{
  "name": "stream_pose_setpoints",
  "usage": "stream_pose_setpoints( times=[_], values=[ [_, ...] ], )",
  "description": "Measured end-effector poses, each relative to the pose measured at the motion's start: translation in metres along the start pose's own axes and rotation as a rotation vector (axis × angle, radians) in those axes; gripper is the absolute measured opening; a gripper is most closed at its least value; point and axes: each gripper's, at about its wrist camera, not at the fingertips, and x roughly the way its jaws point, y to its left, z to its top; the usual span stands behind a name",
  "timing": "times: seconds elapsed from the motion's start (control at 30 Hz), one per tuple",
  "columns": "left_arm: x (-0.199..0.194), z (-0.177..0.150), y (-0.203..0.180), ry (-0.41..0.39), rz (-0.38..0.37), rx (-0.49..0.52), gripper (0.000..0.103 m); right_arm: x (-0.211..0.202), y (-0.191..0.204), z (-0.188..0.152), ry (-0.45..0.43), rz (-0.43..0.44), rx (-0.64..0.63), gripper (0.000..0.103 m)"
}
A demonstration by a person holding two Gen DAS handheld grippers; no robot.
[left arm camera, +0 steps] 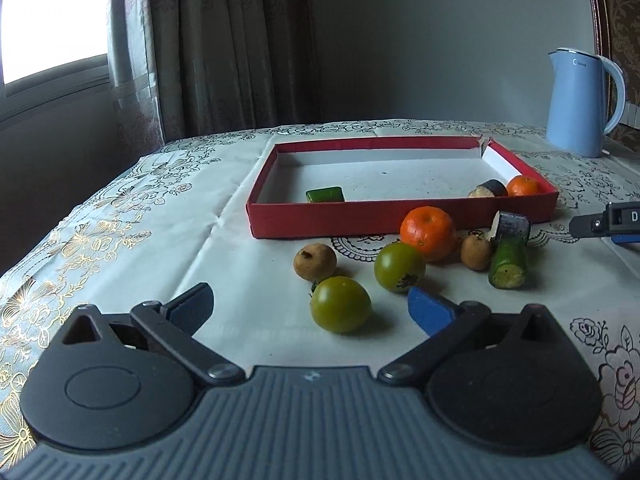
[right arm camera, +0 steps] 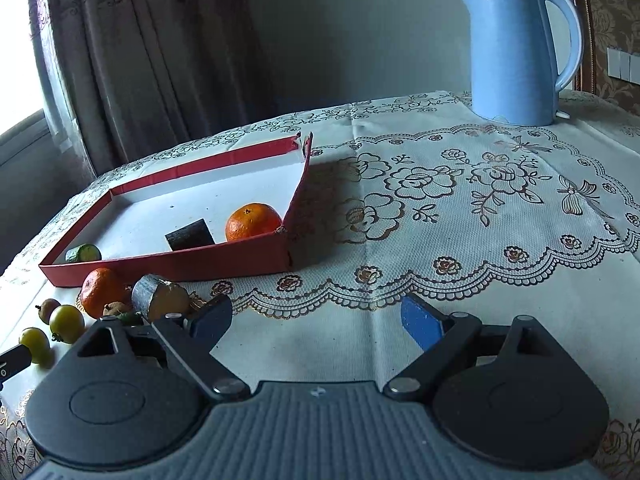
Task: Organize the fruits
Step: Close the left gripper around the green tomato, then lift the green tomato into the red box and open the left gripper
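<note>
Both of my grippers are wide open and hold nothing. My left gripper (left arm camera: 310, 304) hangs low over the table, and the near green tomato (left arm camera: 341, 304) sits right between its blue pads, a bit ahead, not touched yet. I think I line it up like this so I can close on that tomato next.

My right gripper (right arm camera: 316, 320) points at bare tablecloth (right arm camera: 440, 208), with no fruit between its fingers. The sweet potato chunk (right arm camera: 160, 298) lies just beside its left finger.

Most of the fruit waits in a bunch in front of the red box (left arm camera: 400, 222): a second green tomato (left arm camera: 399, 267), a big orange (left arm camera: 428, 233), two small brown fruits (left arm camera: 315, 261), a cucumber piece (left arm camera: 508, 266) and a dark chunk leaning on top of it.

Inside the box I can see a small orange (left arm camera: 522, 186), a dark chunk (left arm camera: 489, 189) and a green piece (left arm camera: 325, 194). So I guess the box is where everything goes, and a lot is not in yet.

A blue kettle (right arm camera: 520, 52) stands well apart at the far corner, out of my way.
</note>
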Motion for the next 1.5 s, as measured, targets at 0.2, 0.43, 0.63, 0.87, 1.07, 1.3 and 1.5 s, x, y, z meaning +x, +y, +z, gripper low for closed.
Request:
stream_pose_setpoints(
  times=[0.2, 0.43, 0.63, 0.87, 1.07, 1.3, 1.5],
  values=[
    [0.015, 0.001, 0.004, 0.065, -0.024, -0.028, 0.076, 0.0, -0.004, 0.0, -0.007, 0.016, 0.022, 0.092],
    [0.023, 0.001, 0.012, 0.098, -0.071, -0.074, 0.044, 0.0, -0.008, 0.001, -0.01, 0.032, 0.04, 0.094],
    [0.02, 0.001, 0.005, 0.09, -0.073, -0.048, 0.032, 0.0, -0.009, 0.001, -0.012, 0.036, 0.047, 0.094],
    [0.015, 0.001, 0.001, 0.087, -0.055, -0.054, 0.032, 0.0, -0.009, 0.001, -0.012, 0.036, 0.047, 0.094],
    [0.007, 0.007, -0.009, 0.064, -0.041, -0.038, 0.032, 0.0, -0.009, 0.001, -0.012, 0.037, 0.047, 0.094],
    [-0.001, 0.022, -0.019, 0.033, -0.029, -0.033, 0.032, 0.0, -0.009, 0.001, -0.012, 0.037, 0.047, 0.094],
    [0.001, 0.035, -0.028, 0.017, -0.023, -0.021, 0.032, 0.0, -0.009, 0.0, -0.012, 0.037, 0.047, 0.094]
  ],
)
